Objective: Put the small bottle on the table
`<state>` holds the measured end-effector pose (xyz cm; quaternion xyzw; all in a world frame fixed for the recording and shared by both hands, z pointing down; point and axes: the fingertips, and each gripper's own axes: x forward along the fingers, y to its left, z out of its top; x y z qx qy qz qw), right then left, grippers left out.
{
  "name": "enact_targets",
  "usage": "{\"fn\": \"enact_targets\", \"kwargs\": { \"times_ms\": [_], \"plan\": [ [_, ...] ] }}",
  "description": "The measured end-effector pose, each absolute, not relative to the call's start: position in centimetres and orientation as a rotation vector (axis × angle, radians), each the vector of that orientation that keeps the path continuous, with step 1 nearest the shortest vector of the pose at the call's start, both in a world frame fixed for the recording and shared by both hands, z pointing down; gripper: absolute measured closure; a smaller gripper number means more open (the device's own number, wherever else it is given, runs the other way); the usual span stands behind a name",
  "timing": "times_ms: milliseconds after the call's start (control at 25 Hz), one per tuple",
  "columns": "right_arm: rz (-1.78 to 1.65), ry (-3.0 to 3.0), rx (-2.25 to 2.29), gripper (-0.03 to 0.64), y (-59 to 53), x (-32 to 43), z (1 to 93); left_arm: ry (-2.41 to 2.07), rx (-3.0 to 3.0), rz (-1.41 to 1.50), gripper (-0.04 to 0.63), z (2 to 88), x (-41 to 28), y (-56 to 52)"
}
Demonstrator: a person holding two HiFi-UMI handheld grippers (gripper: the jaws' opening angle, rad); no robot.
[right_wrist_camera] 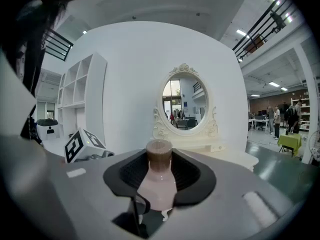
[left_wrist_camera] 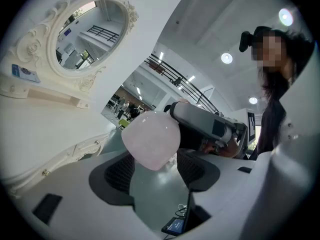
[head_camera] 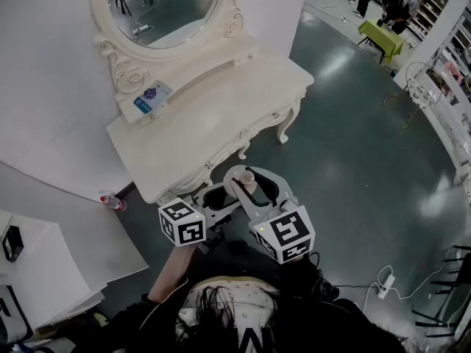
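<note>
Just off the front edge of the white vanity table (head_camera: 221, 116), up in the air, is where the small bottle (right_wrist_camera: 159, 180) sits right now. Pink body, brown cap, standing upright between the 2 jaws of the right gripper (right_wrist_camera: 161, 171), whose dark pads are clamped on its sides. That looks like a solid pinch to me.

The left gripper (left_wrist_camera: 155, 171) is right beside it, on the side away from the table's curved leg. Its jaws are spread with nothing pinched. From its own view the bottle's rounded bottom shows just ahead of the gap between its pads, but neither pad touches it.

Progress-wise, I'd say the pickup is done and the placing hasn't happened. The bottle is over the floor in front of the table, not above the tabletop. The top itself is bare below the oval mirror (head_camera: 158, 6), so there's plenty of landing room. What's left: carry it forward over the top, lower it, let go.
</note>
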<state>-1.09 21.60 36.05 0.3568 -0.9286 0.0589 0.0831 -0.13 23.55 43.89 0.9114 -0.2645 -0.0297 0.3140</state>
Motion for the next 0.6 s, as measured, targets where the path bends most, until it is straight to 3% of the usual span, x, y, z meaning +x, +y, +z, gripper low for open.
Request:
{"fn": "enact_targets", "kwargs": {
  "times_ms": [600],
  "plan": [
    [0.186, -2.795, 1.015, 0.466, 23.5, -0.5, 36.3, -0.737, 2.394, -0.064, 0.345, 44.1, 0.4, 25.4]
  ]
}}
